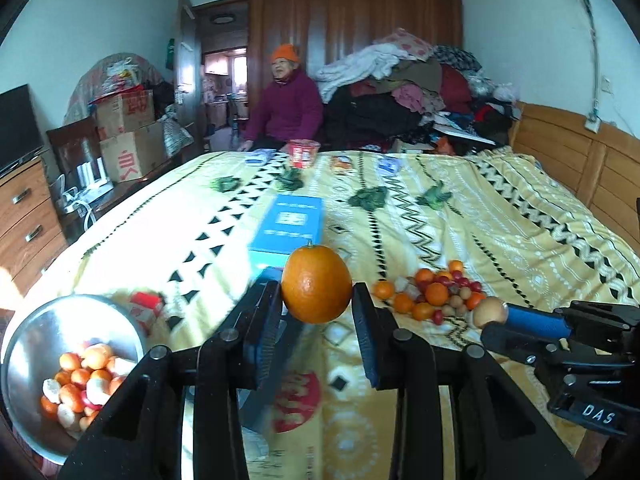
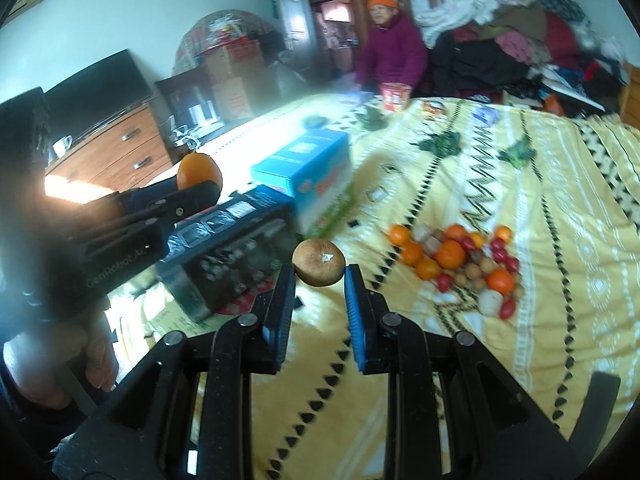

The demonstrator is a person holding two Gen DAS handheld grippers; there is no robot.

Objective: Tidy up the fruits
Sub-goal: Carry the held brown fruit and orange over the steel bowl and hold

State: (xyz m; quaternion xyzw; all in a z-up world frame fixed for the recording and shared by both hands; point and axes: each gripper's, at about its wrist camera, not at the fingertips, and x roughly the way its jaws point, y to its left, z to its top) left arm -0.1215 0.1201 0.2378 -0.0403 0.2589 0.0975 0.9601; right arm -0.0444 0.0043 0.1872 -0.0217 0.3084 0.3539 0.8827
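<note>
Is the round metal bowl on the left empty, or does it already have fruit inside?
Not empty. The round metal bowl holds a heap of small orange fruits covering its bottom, but it is not filled to the rim.

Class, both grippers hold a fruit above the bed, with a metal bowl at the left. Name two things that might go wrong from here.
1. The orange is pinched only at its sides by the left gripper; being round, it might slip and roll across the blanket.
2. The metal bowl sits at the bed's edge on soft bedding, so a careless drop of the brown fruit from the right gripper could tip it.
</note>
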